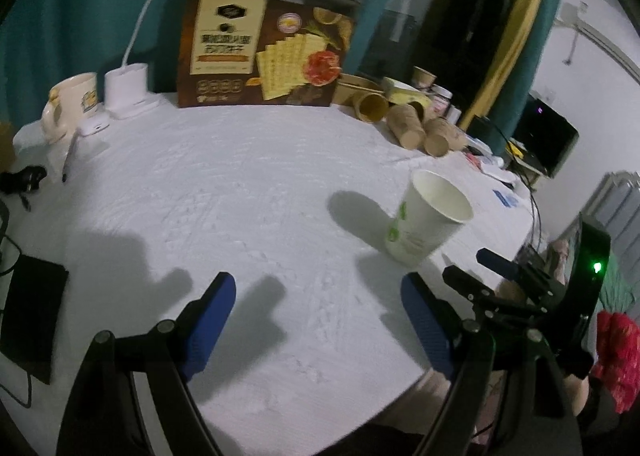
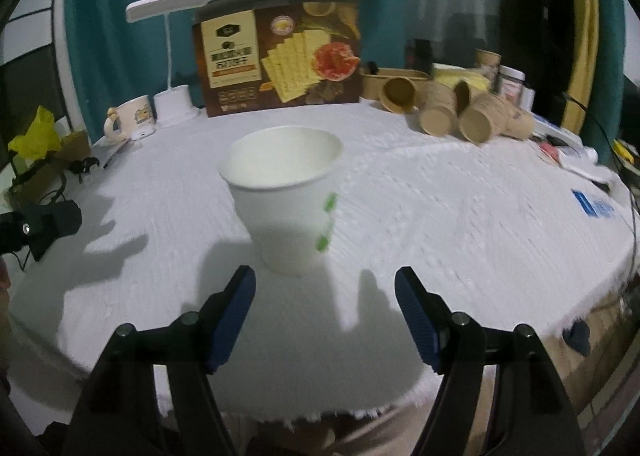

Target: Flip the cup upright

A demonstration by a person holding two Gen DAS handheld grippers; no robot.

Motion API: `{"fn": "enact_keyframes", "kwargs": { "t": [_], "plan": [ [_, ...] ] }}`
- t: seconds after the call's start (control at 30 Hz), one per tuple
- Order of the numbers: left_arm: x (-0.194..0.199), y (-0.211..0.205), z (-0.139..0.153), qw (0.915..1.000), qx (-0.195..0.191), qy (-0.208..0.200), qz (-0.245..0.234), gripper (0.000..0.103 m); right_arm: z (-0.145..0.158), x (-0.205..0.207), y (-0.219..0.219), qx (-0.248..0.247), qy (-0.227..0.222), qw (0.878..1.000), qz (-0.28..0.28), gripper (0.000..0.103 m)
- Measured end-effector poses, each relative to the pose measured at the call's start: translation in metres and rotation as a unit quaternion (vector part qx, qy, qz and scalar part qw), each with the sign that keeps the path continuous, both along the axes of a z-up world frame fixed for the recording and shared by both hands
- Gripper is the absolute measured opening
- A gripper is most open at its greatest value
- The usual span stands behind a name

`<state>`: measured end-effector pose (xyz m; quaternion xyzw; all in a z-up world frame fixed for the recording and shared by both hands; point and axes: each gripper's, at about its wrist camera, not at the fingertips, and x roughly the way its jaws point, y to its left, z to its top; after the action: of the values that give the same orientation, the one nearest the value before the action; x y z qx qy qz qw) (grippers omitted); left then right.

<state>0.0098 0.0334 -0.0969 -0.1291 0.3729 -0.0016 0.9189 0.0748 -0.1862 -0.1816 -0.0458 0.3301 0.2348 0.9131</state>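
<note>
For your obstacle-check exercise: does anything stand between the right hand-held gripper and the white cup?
Nothing visible does. The cup stands mouth up on the tablecloth, just ahead of the open right hand-held gripper, with only bare cloth between them. The brown cups lie well behind.

The cup is a white paper cup with small green markings down one side and a rolled rim. It stands upright on its base, mouth open upward, empty inside. In the right wrist view it sits at the centre of the frame, slightly left. In the left wrist view the same cup appears at right of centre, casting a shadow to its left.
</note>
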Motion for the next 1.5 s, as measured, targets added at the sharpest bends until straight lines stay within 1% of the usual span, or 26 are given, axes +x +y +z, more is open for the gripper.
{"fn": "enact_keyframes", "kwargs": {
  "t": [0.2,0.27,0.37,0.57,0.8,0.9,1.03,1.23,1.5],
  "plan": [
    [-0.001,-0.026,0.005,0.9995,0.015,0.003,-0.029,0.085,0.015,-0.016,-0.033,0.01,-0.002,0.999,-0.031,0.07],
    [0.0,-0.036,0.011,0.9987,0.03,-0.001,-0.041,0.085,0.022,-0.02,-0.046,0.017,-0.004,0.999,-0.043,0.07],
    [-0.002,-0.047,0.019,0.9976,0.052,-0.013,-0.043,0.085,0.033,-0.025,-0.063,0.029,-0.01,0.998,-0.061,0.07],
    [-0.008,-0.062,0.045,0.993,0.077,-0.069,-0.058,0.085,0.061,-0.032,-0.089,0.037,-0.033,0.995,-0.086,0.07],
    [-0.016,-0.066,0.078,0.986,0.097,-0.126,-0.049,0.085,0.096,-0.04,-0.106,0.043,-0.071,0.992,-0.098,0.07],
    [-0.021,-0.067,0.092,0.9816,0.106,-0.153,-0.044,0.085,0.112,-0.044,-0.111,0.047,-0.089,0.99,-0.102,0.07],
    [-0.028,-0.069,0.104,0.9768,0.112,-0.176,-0.045,0.093,0.133,-0.05,-0.112,0.049,-0.114,0.987,-0.103,0.07],
    [-0.04,-0.071,0.124,0.9694,0.116,-0.211,-0.045,0.094,0.168,-0.065,-0.113,0.054,-0.161,0.98,-0.101,0.07],
    [-0.05,-0.066,0.15,0.9588,0.12,-0.254,-0.04,0.096,0.205,-0.085,-0.111,0.061,-0.207,0.971,-0.103,0.071]
  ]
}}
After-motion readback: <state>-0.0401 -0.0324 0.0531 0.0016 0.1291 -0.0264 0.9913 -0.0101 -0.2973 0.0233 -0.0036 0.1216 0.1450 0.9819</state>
